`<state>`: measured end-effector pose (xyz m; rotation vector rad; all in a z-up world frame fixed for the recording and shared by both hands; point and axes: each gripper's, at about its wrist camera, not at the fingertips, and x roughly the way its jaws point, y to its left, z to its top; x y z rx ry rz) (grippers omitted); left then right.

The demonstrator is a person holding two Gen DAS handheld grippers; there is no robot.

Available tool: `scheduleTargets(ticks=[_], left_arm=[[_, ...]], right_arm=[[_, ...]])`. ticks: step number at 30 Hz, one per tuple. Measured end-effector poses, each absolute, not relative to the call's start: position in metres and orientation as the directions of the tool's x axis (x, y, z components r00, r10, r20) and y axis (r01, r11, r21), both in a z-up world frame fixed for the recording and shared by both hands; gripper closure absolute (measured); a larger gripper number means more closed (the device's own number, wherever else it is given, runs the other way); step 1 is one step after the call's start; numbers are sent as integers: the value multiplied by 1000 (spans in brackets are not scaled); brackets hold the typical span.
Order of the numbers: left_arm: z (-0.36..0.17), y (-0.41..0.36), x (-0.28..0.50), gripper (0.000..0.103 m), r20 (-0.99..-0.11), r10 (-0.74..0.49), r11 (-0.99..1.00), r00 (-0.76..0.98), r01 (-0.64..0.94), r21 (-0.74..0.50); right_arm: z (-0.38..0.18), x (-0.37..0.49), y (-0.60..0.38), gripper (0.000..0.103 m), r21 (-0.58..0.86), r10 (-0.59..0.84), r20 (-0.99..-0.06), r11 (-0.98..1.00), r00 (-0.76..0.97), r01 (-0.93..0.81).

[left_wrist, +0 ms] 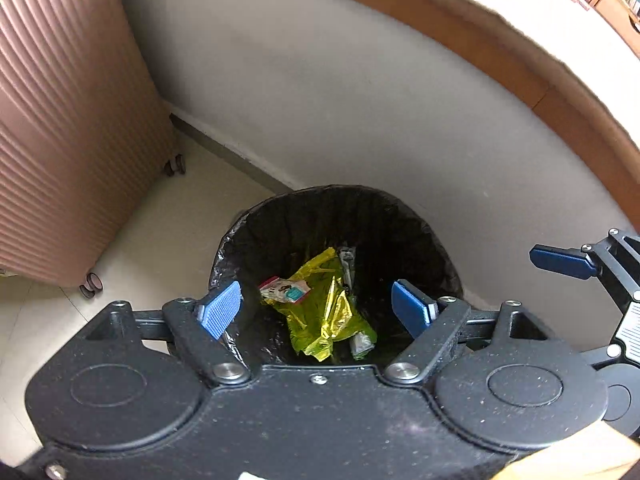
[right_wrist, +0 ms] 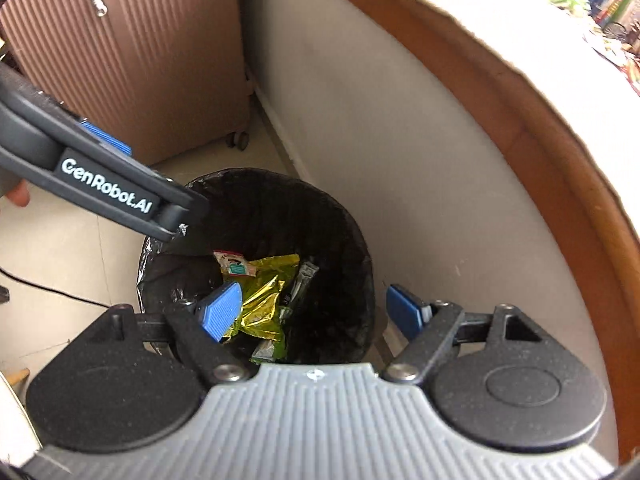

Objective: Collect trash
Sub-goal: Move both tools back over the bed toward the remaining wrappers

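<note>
Trash: lot of wrappers lying at the bottom of a black-lined bin (left_wrist: 336, 216), which stands on the tiled floor (left_wrist: 168, 232) against the foot of a grey wall (left_wrist: 360, 112).

Contents, as visible from above:
- yellow foil wrapper (left_wrist: 324, 312), crumpled, largest piece, mid-bin;
- small red-and-white packet (left_wrist: 284, 290), resting on the yellow foil toward the bin's left wall;
- grey sachet (left_wrist: 347, 264), toward the far wall;
- pale scrap (left_wrist: 362, 344), at the near edge, partly under the foil.

Left gripper (left_wrist: 318, 310): poised over the bin mouth, fingers (left_wrist: 220, 308) spread wide, nothing between them.

Right gripper (right_wrist: 316, 312): likewise above the bin, on its wall side; fingers (right_wrist: 222, 312) wide apart and empty. In the right wrist view the left gripper reaches across the bin's left rim, with a bit of silvery foil (right_wrist: 183, 231) beside its tip; whether it clings to the gripper or belongs to the liner cannot be told.

Surroundings: ribbed pink suitcase (left_wrist: 68, 128) on castors, near the bin's left; worktop (left_wrist: 520, 12) with wooden edging overhead to the right.

Condition of task: judged near done for these items, as both tools are empty and the rubbish sits inside.

Hazards:
- liner edge (right_wrist: 146, 256) is loose and crumpled at the left rim; a finger catching it on withdrawal could drag the bag up and spill wrappers;
- the two grippers hang close together, so a careless lift could knock them together;
- light foil may cling to a pad and ride out.
</note>
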<state>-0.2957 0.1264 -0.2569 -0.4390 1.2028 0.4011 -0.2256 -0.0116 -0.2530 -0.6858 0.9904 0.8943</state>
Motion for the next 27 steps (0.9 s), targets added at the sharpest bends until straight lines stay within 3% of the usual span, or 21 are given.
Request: scheduleTargets(ticks=[10,15,20,27], left_arm=[[-175,106,-301,17,-881,143,875,451,-474,-100],[-122,105,-299,8,-808,189,872,559,-474,-124],[-73,107,-290,6,-728,195,865,658,-465,-189],[-24,81,-274,1,-649,204,891,733,-413,-187]], right_arm=[[-184,-211,-37,15,-94,370,-871,520,322,-849],[-133,-198,-63,13,-61,409,-818,637,404,-769],[-89,-189,-83,11,-69,426,-752,707,503,-703],[-37,-167,-113,8,-47,427,-660,798,619,-601]])
